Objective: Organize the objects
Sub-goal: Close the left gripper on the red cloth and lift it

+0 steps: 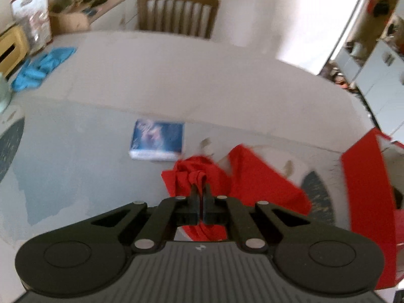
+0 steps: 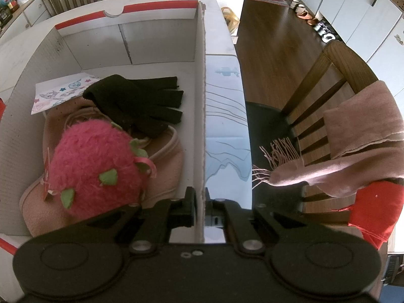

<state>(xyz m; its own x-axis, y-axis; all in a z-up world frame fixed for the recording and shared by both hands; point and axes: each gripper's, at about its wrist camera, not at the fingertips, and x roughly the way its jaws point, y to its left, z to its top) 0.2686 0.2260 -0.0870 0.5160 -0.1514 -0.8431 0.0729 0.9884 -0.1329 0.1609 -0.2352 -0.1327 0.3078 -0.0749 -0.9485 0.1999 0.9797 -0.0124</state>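
Blurred blue packet (image 1: 157, 140), print unreadable.

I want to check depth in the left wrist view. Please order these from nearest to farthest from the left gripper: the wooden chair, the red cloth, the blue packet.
1. red cloth, pinched in the left gripper jaws.
2. blue packet, on the table just beyond, slightly left.
3. wooden chair, behind the table's far edge.

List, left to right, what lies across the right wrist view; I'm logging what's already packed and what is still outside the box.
Pink plush strawberry → black gloves → box wall clamped by the right hand-held gripper → pink fringed scarf on the chair → red cloth.
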